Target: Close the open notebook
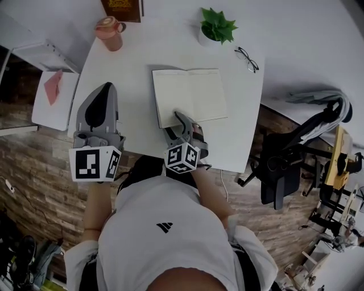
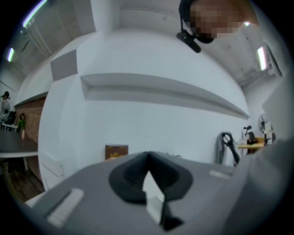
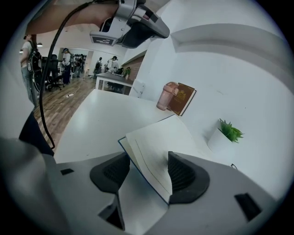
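Observation:
The notebook (image 1: pixel 190 94) lies on the white table (image 1: pixel 131 57) with a cream page facing up. In the right gripper view the notebook (image 3: pixel 161 137) shows a thin blue cover under its pages, and the top leaves curve up slightly. My right gripper (image 1: pixel 181 120) is at its near left corner, pointing down at it. The right gripper (image 3: pixel 147 165) is open, with the notebook's edge between the pads and not pressed. My left gripper (image 1: pixel 105 91) hovers over the table's left edge, away from the notebook. The left gripper (image 2: pixel 148 158) has its pads together and holds nothing.
A pink cup (image 1: pixel 109 29) and a brown book (image 1: pixel 122 8) stand at the table's far left. A potted plant (image 1: pixel 216 25) and glasses (image 1: pixel 247 58) are at the far right. A black chair (image 1: pixel 284 165) stands to the right, and a low white side table (image 1: pixel 54 96) to the left.

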Demonstrator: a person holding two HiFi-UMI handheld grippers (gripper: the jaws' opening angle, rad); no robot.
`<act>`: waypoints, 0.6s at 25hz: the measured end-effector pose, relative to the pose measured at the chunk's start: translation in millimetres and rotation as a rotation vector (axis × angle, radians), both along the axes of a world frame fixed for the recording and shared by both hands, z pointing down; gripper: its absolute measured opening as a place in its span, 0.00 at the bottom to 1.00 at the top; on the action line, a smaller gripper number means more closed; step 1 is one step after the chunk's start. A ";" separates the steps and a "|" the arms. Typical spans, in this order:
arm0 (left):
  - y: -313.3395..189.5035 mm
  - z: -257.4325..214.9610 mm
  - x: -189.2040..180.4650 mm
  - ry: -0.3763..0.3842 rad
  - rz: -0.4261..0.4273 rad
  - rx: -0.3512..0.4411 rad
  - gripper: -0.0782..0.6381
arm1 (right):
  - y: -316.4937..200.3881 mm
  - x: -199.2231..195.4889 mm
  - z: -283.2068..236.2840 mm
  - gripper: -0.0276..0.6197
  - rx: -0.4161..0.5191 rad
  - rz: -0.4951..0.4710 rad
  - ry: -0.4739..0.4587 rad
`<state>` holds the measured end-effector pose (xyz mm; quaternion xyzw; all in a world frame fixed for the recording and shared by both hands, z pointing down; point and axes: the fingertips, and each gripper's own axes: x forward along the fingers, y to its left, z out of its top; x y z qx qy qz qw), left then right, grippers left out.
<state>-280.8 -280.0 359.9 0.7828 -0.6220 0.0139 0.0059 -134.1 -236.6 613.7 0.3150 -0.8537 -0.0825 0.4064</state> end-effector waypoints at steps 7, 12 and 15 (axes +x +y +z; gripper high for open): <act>-8.3 3.0 4.7 0.006 0.034 -0.005 0.12 | 3.8 -1.3 7.4 0.40 0.034 -0.038 0.059; -9.1 4.0 8.5 0.004 0.042 -0.007 0.12 | 1.2 0.1 8.5 0.38 0.074 -0.045 0.078; -7.3 3.5 7.3 -0.001 0.037 -0.007 0.12 | -1.5 -2.2 8.3 0.36 0.085 -0.046 0.077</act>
